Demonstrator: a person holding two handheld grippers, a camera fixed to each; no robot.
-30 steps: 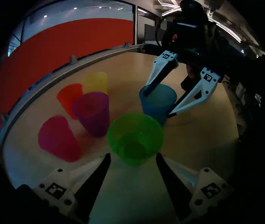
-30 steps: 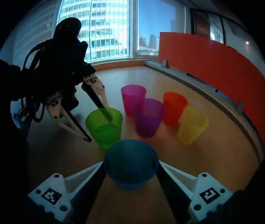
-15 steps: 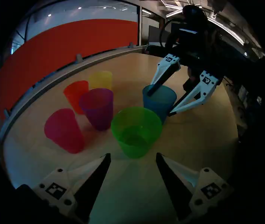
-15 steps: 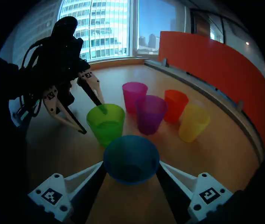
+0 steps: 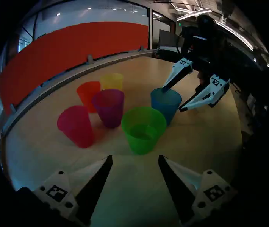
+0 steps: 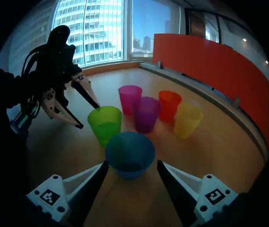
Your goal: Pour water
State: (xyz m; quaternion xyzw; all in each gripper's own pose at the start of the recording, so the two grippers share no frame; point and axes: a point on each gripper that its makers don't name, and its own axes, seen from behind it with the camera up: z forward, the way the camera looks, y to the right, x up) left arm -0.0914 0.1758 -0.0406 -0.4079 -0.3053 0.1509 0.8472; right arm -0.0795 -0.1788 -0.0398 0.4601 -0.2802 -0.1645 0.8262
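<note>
1. Green translucent plastic cup (image 5: 143,128) is standing upright on the pale wooden worktop (image 5: 199,140), just ahead of the left gripper (image 5: 135,158). Its two fingers are spreading wide and touching nothing.
2. In the right gripper view, this left gripper (image 6: 90,117) is appearing farther off. One fingertip is reaching the green cup's (image 6: 105,123) far rim, while the other is hanging apart to the side of the cup, so the fingers are not pinching it.
3. A blue translucent plastic cup (image 6: 130,153) is standing upright between the tips of the right gripper (image 6: 132,163). These fingers are also spreading open, with a gap showing on each side of the cup.
4. In the left gripper view, the right gripper (image 5: 171,100) is flanking the blue cup (image 5: 166,104). One tip is sitting at the rim and the other is just beside the wall of the cup.
5. The blue and green cups are standing just beside each other. Both are looking darker toward the bottom, but whether water is sitting inside is too hard to tell.
6. Four more upright plastic cups are clustering near them: a purple cup (image 5: 108,106), a magenta cup (image 5: 75,125), an orange cup (image 5: 88,94) and a yellow cup (image 5: 111,81).
7. An orange-red wall panel (image 5: 70,45) is running along the far edge of the worktop, and a large window (image 6: 96,30) is showing tall buildings in daylight.
</note>
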